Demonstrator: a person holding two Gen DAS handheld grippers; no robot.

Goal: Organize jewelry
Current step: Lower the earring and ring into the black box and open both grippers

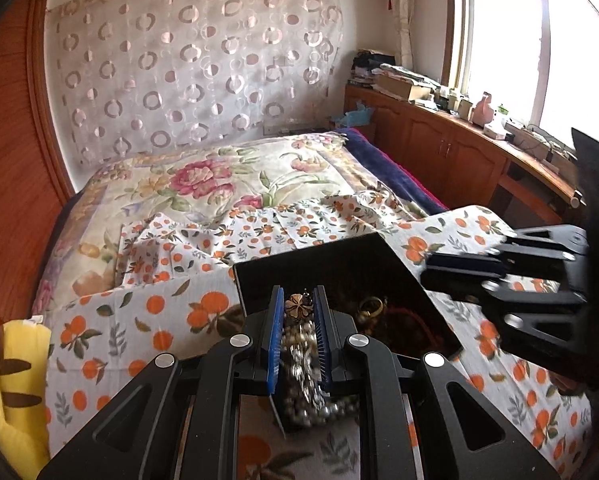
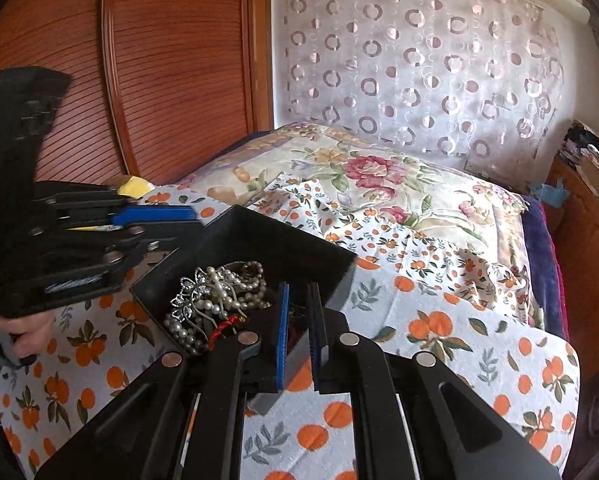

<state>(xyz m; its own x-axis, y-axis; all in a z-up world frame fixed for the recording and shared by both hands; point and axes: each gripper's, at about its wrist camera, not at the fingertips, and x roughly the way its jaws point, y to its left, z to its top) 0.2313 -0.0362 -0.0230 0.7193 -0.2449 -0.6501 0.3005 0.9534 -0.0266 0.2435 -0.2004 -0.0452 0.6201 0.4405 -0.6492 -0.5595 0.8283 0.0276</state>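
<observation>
While both tools angled downward over the bed, the left hand-held gripper (image 1: 298, 312) had its blue pads nearly together, pinched on a pearl necklace (image 1: 305, 364) topped by a small gold flower pendant; the strand hung between the fingers and trailed down toward the near corner of the black box (image 1: 339, 264). The right hand-held gripper (image 2: 299, 320) also stood almost closed, its pads straddling the near wall of that box; whether they actually pressed on the wall I could not tell. The box sat on an orange-print cloth (image 2: 439, 380) spread over the bed, and inside it lay a tangle of pearls, a silver hair comb (image 2: 197, 292) and a red cord (image 2: 223, 330). A hand (image 2: 17, 336) showed at the left edge of the right wrist view, gripping the left tool's handle, mostly cut off. The box's far interior was dark, and a gold ring-like piece (image 1: 371, 306) there was hard to make out. A yellow plush toy (image 1: 15, 392) lay partly out of frame.
</observation>
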